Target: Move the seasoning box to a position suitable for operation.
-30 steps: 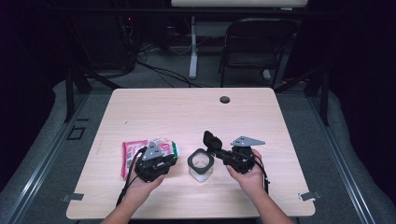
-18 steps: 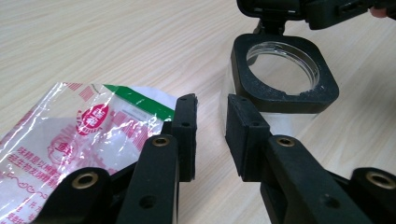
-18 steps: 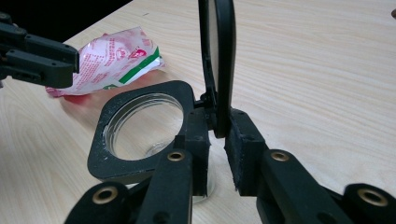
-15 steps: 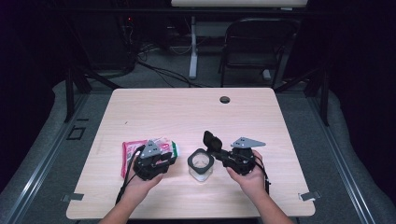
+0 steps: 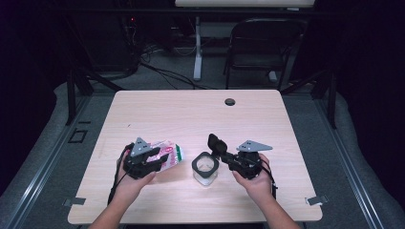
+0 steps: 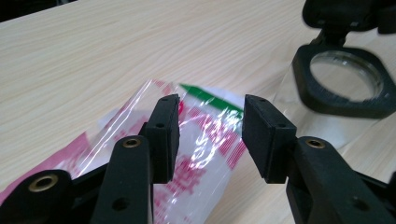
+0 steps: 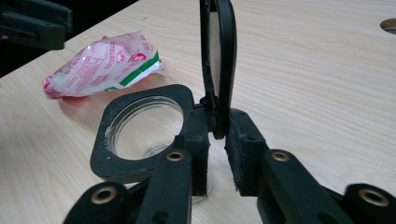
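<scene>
Lying on the bench [image 5: 267,119] just left of the clear jar [image 5: 205,168], the red-and-white plastic packet [image 5: 168,155] is half covered by the left tool [image 6: 211,128], whose jaws have just been opening and now stand spread, the packet between them but unpressed. What the packet holds is hard to make out. Beside it, the jar looks empty through its black collar. The right tool [image 7: 216,151] has just been closing and pinches the jar's raised lid [image 7: 218,60] at the hinge.

You will find red print on the clear packet [image 7: 100,65] beside the jar [image 7: 144,130]. It is too small and blurred to read.
</scene>
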Tool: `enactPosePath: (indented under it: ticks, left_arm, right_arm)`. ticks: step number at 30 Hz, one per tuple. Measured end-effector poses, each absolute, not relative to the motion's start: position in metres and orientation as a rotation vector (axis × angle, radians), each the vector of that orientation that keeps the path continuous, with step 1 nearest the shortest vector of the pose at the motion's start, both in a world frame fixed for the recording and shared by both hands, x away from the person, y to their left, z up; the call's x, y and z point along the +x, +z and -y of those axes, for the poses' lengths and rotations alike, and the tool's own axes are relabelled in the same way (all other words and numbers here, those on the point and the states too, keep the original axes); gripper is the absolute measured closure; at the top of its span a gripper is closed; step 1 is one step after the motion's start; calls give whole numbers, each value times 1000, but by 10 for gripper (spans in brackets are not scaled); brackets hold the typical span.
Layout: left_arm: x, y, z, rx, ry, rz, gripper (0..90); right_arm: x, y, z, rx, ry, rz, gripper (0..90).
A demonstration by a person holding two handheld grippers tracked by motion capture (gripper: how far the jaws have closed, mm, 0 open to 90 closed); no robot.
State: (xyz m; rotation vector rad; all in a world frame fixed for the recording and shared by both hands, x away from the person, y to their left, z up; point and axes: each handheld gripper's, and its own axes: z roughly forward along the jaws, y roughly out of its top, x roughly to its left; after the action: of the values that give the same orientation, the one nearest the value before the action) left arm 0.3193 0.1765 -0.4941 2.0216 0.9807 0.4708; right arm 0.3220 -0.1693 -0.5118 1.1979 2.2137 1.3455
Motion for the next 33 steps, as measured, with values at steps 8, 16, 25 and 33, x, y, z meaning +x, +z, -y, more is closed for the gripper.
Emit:
enactPosePath:
  ticks: [8,16,25,33]
  left_arm:
    - [313,-513,-196,1999,453,-1035,547]
    - [314,-527,-192,2044,459,-1024,535]
    - [313,-540,-176,2117,487,-985,500]
    - [311,-545,-160,2182,553,-929,454]
  right_arm:
    - [324,-512,168,1192,1330,-2207,851]
    - [328,-513,167,1198,1343,-2203,851]
    - [327,-511,170,1183,1374,-2202,786]
    - [323,-511,173,1194,1382,-2189,745]
